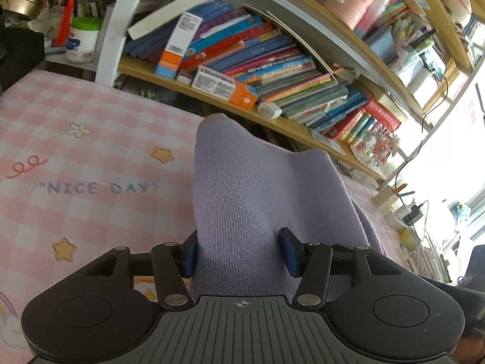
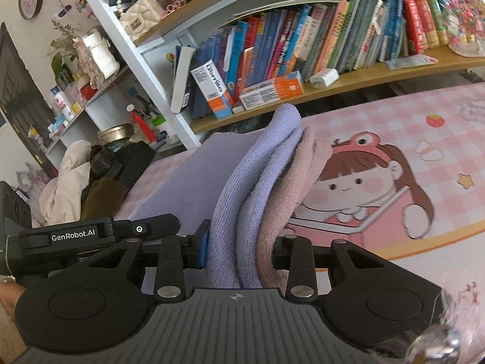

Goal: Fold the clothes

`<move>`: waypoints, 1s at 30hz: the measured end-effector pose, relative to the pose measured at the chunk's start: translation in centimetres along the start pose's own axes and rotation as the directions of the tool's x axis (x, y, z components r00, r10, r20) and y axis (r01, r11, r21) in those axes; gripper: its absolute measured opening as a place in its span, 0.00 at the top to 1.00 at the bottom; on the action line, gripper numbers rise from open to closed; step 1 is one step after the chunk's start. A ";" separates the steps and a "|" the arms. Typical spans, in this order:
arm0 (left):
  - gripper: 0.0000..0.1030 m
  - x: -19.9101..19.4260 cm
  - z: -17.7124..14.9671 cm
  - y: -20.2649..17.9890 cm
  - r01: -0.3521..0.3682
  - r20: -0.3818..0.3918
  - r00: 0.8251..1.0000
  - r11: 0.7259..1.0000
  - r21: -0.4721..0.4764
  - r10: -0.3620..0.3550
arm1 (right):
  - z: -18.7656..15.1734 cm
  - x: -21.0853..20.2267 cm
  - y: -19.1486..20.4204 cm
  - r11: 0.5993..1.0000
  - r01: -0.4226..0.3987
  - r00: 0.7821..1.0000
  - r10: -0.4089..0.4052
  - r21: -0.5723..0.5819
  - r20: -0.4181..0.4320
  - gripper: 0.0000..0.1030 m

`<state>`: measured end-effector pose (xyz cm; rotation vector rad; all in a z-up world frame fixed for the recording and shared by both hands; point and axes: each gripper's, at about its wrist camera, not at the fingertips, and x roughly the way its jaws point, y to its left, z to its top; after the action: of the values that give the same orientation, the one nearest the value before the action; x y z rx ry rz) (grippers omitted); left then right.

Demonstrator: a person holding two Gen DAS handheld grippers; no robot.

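Left gripper (image 1: 239, 250) clamped on a raised fold of lilac knit garment (image 1: 257, 200), blue pads (image 1: 287, 250) set fairly wide, pressed into the cloth on both sides; right gripper (image 2: 239, 250) likewise clamped, on bunched lilac layers plus a pink knit layer (image 2: 282, 200), lifted above the pink checked mat (image 1: 91, 139). Readable: "NICE DAY" (image 1: 98, 187) on the mat, "GenRobot.AI" (image 2: 72, 237) on the right gripper's left side. Bare mat open left of the garment; bookshelf edge (image 1: 212, 98) close along the far side.
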<state>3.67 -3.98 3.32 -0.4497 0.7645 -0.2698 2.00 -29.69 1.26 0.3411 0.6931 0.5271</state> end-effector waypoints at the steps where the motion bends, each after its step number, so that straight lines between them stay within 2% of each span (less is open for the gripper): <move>1: 0.49 -0.1 0.3 0.6 0.004 0.002 1.000 1.000 0.000 -0.004 | 0.1 0.4 0.4 1.000 -0.001 1.000 0.001 -0.004 0.004 0.69; 13: 0.50 0.8 4.9 6.9 0.016 0.048 0.999 1.000 -0.025 -0.015 | 3.4 7.0 4.5 0.997 -0.017 0.999 0.019 -0.071 0.029 0.69; 26: 0.50 5.8 10.1 12.5 -0.060 0.108 0.992 0.998 -0.033 0.064 | 8.0 17.6 5.1 0.988 -0.050 0.999 0.051 -0.149 0.002 0.69; 30: 0.50 7.5 11.0 14.0 -0.066 0.125 0.990 0.997 -0.043 0.071 | 8.6 20.2 4.3 0.989 -0.068 0.998 0.069 -0.134 0.006 0.69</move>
<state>17.78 8.55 -0.98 -0.4719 0.6610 -0.1609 19.43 -15.82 -0.92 0.2425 0.6334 0.6337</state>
